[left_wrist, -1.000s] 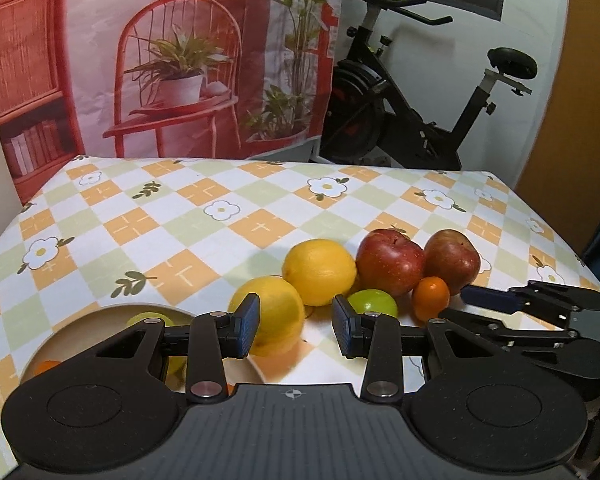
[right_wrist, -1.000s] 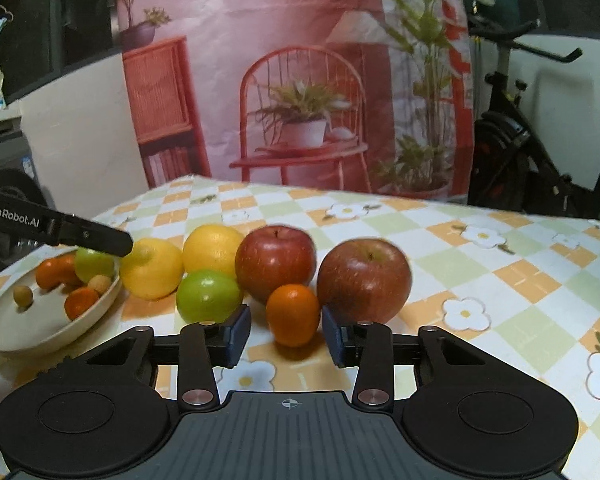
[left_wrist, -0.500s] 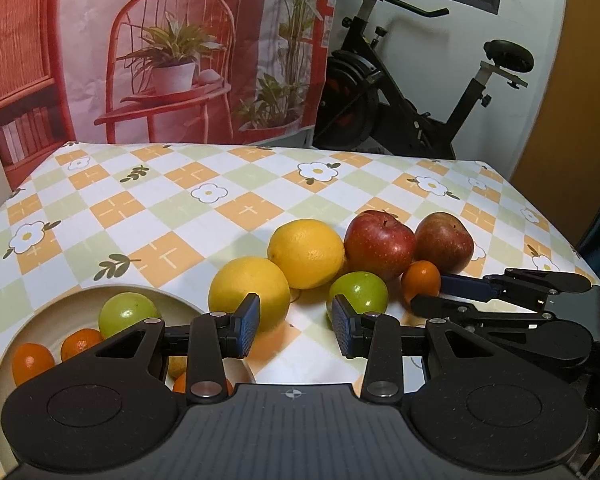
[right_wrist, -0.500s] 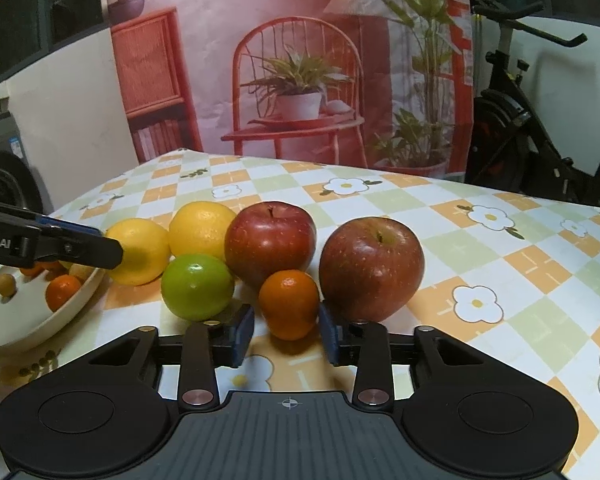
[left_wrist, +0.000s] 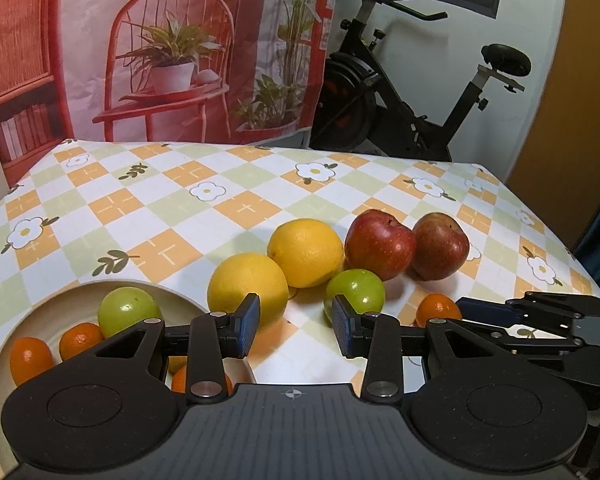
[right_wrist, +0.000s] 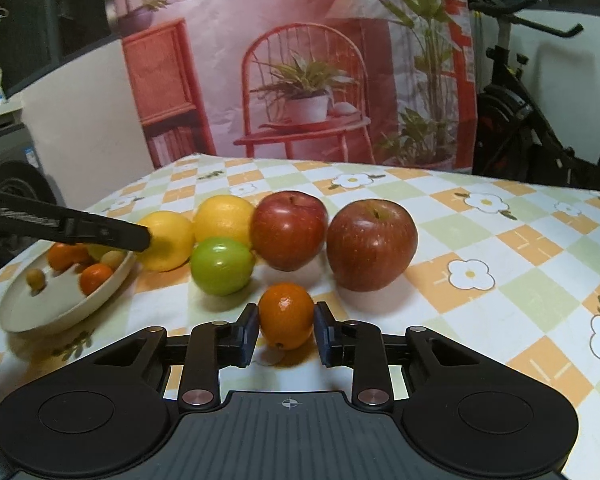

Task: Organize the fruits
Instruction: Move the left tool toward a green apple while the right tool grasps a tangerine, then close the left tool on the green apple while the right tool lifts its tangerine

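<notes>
The right tongs (right_wrist: 286, 330) clench the small mandarin (right_wrist: 286, 316); the plate (right_wrist: 66, 308) lies far left. The left tongs (left_wrist: 296, 326) hang released, empty.

your left gripper (left_wrist: 296, 330) hides half the bowl (left_wrist: 60, 300), bowl fruit blurry in right view, tablecloth's (right_wrist: 500, 240) near corners cut off

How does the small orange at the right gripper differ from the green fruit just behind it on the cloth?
The small orange is orange and smaller; the green fruit is green and larger. The small orange sits clamped in the right gripper; the green fruit lies free. Both are round and glossy.
</notes>
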Demonstrator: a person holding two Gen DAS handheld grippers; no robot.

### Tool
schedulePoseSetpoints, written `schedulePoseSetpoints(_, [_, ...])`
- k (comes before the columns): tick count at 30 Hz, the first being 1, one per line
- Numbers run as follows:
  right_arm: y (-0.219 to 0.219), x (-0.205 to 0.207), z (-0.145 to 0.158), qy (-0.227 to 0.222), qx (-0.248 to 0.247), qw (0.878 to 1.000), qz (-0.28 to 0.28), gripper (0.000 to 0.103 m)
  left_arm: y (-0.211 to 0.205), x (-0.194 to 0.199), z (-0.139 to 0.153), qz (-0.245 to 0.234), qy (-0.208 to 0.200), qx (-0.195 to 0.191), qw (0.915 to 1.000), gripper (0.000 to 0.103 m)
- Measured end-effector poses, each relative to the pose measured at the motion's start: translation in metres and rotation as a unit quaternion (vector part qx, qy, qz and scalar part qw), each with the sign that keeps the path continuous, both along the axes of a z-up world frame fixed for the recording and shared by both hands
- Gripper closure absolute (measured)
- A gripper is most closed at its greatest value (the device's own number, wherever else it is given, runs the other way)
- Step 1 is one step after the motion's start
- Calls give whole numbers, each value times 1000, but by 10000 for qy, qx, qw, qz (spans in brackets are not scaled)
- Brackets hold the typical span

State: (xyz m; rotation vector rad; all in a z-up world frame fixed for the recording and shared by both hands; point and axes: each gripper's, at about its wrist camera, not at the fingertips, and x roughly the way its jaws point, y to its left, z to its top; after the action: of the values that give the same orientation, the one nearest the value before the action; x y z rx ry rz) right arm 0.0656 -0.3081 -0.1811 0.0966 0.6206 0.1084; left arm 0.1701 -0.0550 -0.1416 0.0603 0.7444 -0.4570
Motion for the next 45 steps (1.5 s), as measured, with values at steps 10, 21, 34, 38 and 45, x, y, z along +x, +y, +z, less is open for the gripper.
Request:
schedulePoseSetpoints(10, [6, 9, -2, 91, -100, 9999, 103, 70, -2, 0, -3, -81, 110, -11, 9999, 61])
schedulePoseSetpoints(21, [7, 16, -6, 198, -73, 9997, 103, 71, -12, 5, -7, -231, 250, -70, 9994, 52])
schedulePoseSetpoints(34, [-10, 3, -5, 11, 172, 9989, -425, 71, -43, 22, -14, -402, 331, 26, 9986, 51])
schedulePoseSetpoints(38, [-8, 8, -7, 108, 145, 9989, -431, 71, -48, 27, -20, -448, 392, 145, 9981, 51])
schedulePoseSetpoints(45, [-9, 8, -7, 109, 191, 9988, -439, 71, -51, 33, -25, -540, 544, 133, 9970, 50])
